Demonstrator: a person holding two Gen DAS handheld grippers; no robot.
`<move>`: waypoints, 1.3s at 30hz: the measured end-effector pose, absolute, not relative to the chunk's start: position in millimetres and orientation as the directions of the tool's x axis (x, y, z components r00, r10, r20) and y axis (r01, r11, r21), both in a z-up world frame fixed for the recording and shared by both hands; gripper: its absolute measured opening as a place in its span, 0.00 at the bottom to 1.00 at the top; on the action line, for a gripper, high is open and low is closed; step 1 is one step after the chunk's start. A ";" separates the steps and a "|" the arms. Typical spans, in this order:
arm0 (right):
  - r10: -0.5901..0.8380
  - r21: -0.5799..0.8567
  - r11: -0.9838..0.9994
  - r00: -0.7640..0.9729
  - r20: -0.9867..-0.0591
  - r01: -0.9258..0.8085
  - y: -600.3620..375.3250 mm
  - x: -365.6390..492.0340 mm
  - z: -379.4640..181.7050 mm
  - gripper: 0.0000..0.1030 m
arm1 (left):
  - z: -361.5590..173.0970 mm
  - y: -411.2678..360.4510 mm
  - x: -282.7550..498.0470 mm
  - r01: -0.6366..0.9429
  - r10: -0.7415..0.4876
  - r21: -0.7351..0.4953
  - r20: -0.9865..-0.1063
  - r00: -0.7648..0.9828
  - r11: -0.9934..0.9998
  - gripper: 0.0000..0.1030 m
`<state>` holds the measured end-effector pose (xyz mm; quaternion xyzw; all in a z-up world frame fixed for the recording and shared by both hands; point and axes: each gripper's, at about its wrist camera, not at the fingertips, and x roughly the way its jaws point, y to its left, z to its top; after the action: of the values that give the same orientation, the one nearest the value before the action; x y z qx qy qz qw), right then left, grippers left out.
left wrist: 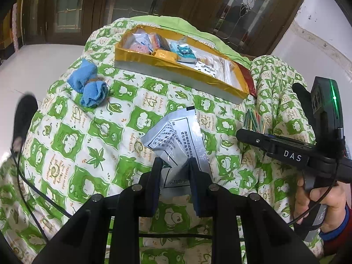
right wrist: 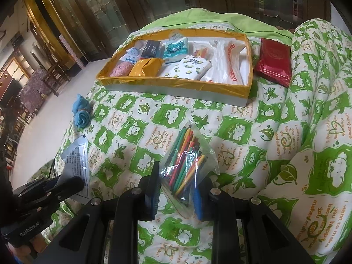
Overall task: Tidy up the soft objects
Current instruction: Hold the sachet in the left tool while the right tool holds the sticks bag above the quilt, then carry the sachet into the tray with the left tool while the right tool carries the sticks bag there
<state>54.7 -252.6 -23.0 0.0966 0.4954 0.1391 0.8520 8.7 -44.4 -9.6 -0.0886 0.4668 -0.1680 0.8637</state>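
My left gripper [left wrist: 175, 165] is shut on the near end of a silver printed sachet [left wrist: 176, 136], which lies on the green quilt. My right gripper [right wrist: 177, 176] is shut on a clear bag of coloured sticks [right wrist: 187, 160]; the bag also shows in the left wrist view [left wrist: 253, 121]. The sachet shows at the left in the right wrist view [right wrist: 76, 156]. A yellow-lined tray [right wrist: 176, 81] at the back holds several soft packets. A blue rolled cloth [left wrist: 90, 85] lies left of the tray.
A red packet [right wrist: 275, 63] lies right of the tray. The quilt [right wrist: 308, 132] bulges up in folds at the right. White floor and dark wooden doors lie beyond the quilt. A black cable [left wrist: 39, 189] runs over the quilt at the left.
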 end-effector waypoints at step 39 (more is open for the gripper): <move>0.317 0.222 0.945 0.516 -0.795 -0.239 -256.8 75.7 22.5 0.26 | 6.0 -48.6 36.2 0.210 -0.351 -0.282 -0.792 0.499 0.936 0.22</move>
<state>75.7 -256.8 22.5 0.0420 0.4649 0.1600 0.8698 36.2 -48.6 6.0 -0.0743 0.4732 -0.1627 0.8626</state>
